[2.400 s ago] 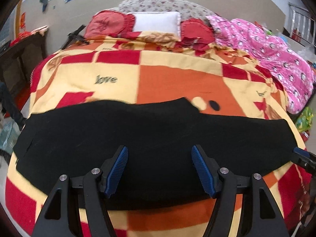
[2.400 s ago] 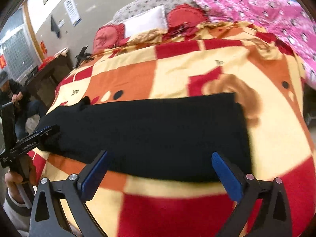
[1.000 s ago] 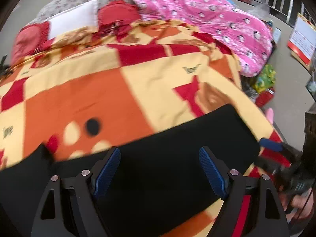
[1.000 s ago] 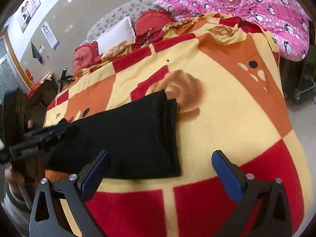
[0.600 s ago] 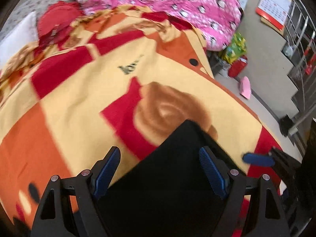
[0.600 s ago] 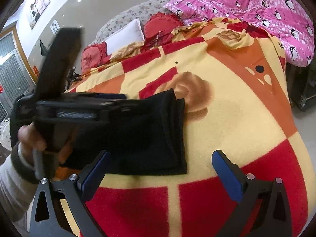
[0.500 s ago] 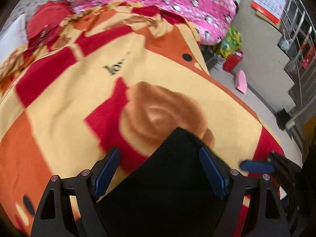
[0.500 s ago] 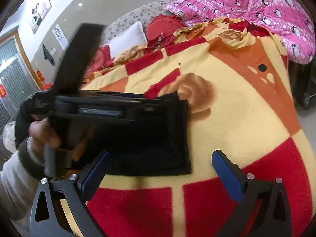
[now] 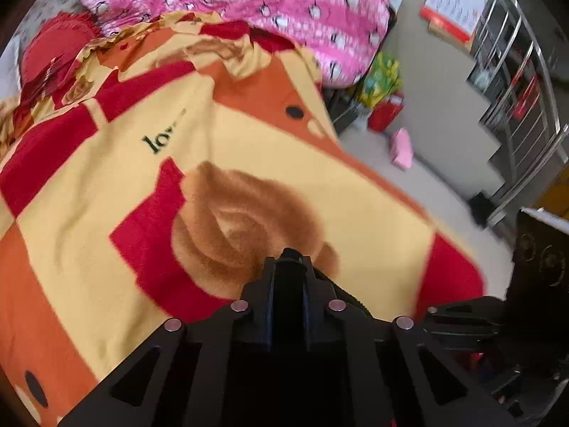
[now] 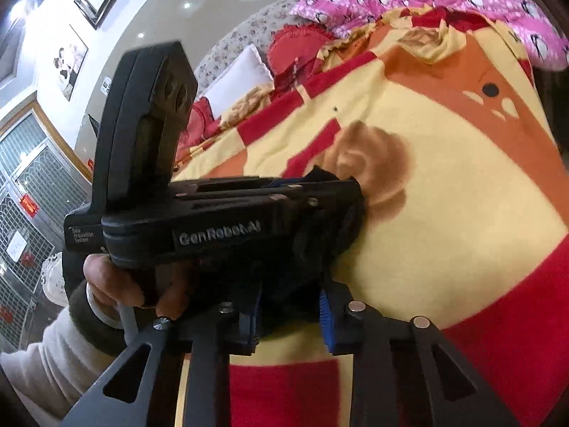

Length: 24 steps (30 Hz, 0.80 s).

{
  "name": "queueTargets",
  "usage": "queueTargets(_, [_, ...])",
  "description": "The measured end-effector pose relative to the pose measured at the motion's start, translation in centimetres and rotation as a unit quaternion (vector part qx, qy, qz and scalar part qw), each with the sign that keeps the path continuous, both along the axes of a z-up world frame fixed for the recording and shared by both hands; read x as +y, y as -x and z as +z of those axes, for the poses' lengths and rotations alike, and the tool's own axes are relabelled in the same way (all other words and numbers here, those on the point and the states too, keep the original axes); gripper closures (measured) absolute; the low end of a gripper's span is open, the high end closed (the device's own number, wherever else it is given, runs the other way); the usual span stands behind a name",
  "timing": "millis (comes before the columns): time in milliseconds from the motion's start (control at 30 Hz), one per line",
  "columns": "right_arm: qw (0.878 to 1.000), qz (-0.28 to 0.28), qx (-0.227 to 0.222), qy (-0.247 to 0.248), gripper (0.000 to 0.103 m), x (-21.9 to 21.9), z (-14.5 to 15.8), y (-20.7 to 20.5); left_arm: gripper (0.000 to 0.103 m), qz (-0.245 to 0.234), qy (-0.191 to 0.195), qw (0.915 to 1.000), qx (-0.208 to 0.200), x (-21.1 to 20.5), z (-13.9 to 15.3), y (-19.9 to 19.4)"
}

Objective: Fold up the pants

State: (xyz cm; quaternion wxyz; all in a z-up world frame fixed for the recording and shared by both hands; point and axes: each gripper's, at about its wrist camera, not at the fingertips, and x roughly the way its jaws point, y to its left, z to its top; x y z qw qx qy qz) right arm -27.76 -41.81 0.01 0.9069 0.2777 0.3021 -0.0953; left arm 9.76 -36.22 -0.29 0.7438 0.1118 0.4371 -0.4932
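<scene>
Both grippers have closed since half a second back, when their blue-padded fingers stood wide apart over the cloth. Left black two-finger gripper (image 9: pixel 287 259) now has its fingers pinched together on the far corner of the black knit pants (image 10: pixel 334 227). Right black two-finger gripper (image 10: pixel 290 315) has its fingers drawn in on the near corner of the same end, with black cloth bunched between them.

Pants lie on the red, orange and yellow checked fleece blanket (image 9: pixel 106 192), this end beside the brown rose print.

Step, as I read it: grasp made for the crosswise fold. Next move calls for lifting both corners level and carrying them to the other end (keep the edge taut).

Count: one pair of pants, two grippers, one blanket.
</scene>
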Motion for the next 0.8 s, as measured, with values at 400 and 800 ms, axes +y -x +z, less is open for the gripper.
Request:
queueTargets(400, [0.986,0.139,-0.058,0.070,0.081,10.0,7.6,-6.6,0.094,0.134,0.091,0.9862,-0.033,17.2,7.0,0.3])
queueTargets(800, [0.964,0.264,0.041,-0.012,0.064,18.6,-1.2,-15.7,0.059,0.350,0.095,0.9305,0.054,33.5,0.7,3.9])
